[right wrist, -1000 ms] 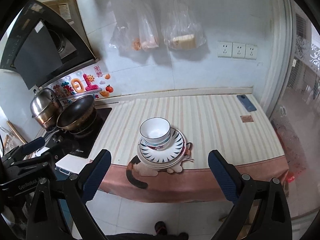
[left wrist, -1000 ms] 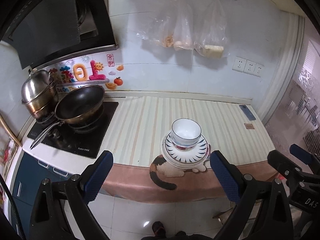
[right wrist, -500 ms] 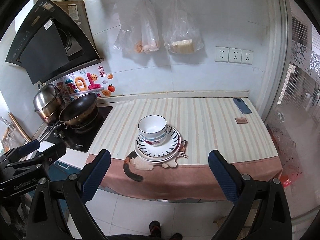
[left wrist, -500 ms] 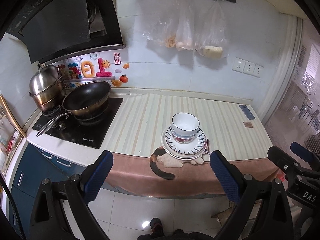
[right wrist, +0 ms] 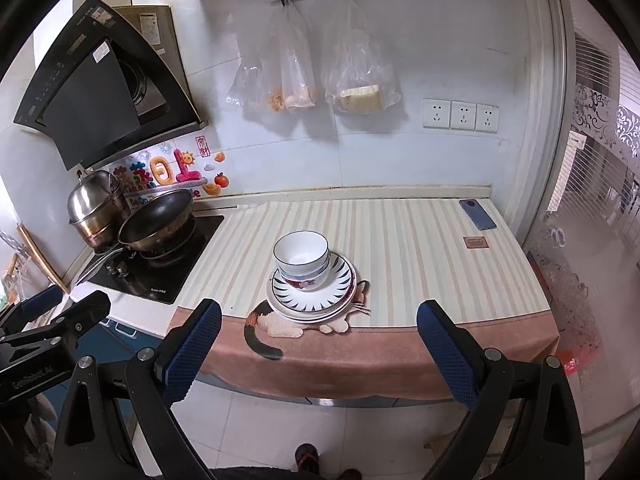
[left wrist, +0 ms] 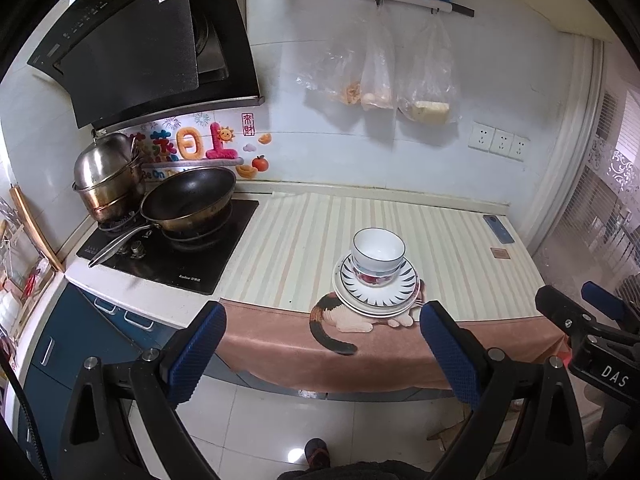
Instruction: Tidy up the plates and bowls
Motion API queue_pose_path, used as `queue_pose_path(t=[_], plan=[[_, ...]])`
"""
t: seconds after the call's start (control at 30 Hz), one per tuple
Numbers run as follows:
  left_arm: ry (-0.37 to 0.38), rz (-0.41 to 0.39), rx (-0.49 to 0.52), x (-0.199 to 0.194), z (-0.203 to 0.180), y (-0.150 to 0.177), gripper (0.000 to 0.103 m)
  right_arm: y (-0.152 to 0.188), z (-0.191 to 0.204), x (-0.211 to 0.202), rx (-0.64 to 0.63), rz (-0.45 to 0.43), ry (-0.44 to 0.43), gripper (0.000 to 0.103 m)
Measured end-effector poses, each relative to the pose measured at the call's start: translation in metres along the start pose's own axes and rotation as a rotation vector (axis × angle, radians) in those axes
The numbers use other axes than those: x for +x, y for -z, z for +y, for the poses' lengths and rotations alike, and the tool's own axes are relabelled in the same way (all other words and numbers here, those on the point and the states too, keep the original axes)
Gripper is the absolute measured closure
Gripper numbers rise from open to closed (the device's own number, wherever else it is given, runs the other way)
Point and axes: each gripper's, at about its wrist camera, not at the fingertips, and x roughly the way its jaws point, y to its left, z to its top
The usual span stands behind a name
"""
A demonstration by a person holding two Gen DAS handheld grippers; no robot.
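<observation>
White bowls with dark rims point(left wrist: 378, 250) sit nested on a stack of plates point(left wrist: 376, 294), the top one with a dark radial pattern, near the front edge of the striped counter. The stack also shows in the right wrist view, bowls point(right wrist: 302, 258) on plates point(right wrist: 312, 294). My left gripper point(left wrist: 322, 354) is open and empty, held back from the counter over the floor. My right gripper point(right wrist: 318, 350) is open and empty, also well short of the counter.
A black wok point(left wrist: 188, 204) and a steel pot point(left wrist: 108, 176) stand on the hob at the left. A phone point(right wrist: 477, 214) and a small brown card point(right wrist: 475, 242) lie at the counter's right. Plastic bags point(right wrist: 312, 76) hang on the wall. A range hood point(left wrist: 148, 48) juts out above the hob.
Both grippers have pulled back and up from the counter, so the stack looks smaller and farther. The bowls and plates have not moved.
</observation>
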Motion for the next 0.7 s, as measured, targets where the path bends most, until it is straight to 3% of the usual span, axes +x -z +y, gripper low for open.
queue_pose_path(t=[0.7], plan=[[0.015,-0.004,0.015,0.0002,-0.0093,-0.0062,0.004,-0.0039,-0.0041,-0.0055,-0.015,-0.022,0.015,0.003]])
